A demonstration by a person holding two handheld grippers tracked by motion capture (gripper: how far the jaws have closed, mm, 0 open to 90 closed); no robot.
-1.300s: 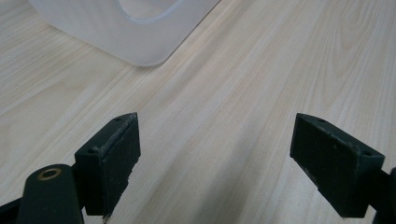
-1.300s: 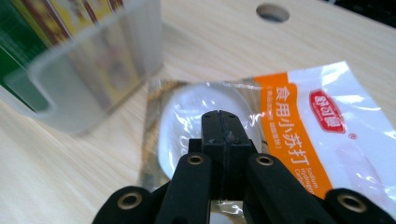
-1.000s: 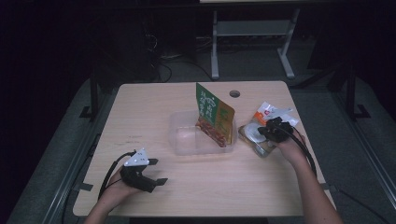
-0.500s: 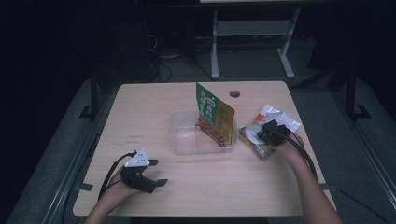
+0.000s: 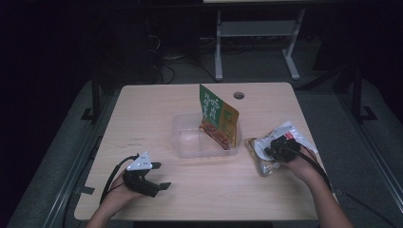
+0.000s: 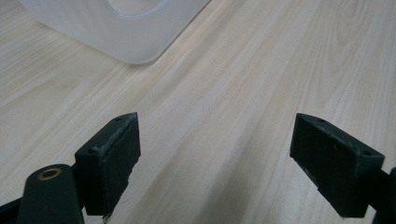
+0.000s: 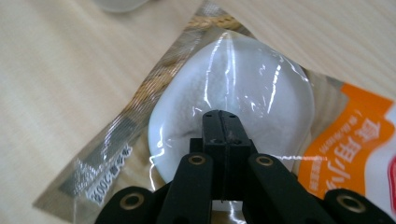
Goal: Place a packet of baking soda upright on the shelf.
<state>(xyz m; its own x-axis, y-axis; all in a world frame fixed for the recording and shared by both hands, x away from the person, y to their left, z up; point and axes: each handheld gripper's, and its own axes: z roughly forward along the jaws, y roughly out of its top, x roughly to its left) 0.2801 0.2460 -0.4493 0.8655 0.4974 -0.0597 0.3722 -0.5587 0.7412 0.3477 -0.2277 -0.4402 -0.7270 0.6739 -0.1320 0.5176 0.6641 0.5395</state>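
A: Right gripper view first: where does the packet [image 7: 224, 88] lie against the right gripper [image 7: 223, 116]?

B: Directly under and ahead of it. The jaws are pressed together with nothing between them, their tips over the white round bun inside the clear wrapper.

A: Does it touch?

B: I cannot tell; the tips sit right over the film.

A: And on the table [image 5: 157, 109]?

B: From the high view, the packet [image 5: 261, 159] lies near the right edge, just beside the clear tub [image 5: 190, 142] that has a green pouch [image 5: 216, 116] standing in it.

A: The left gripper [image 5: 159, 175]?

B: Resting near the front left corner, jaws spread wide and empty, well apart from the packet.
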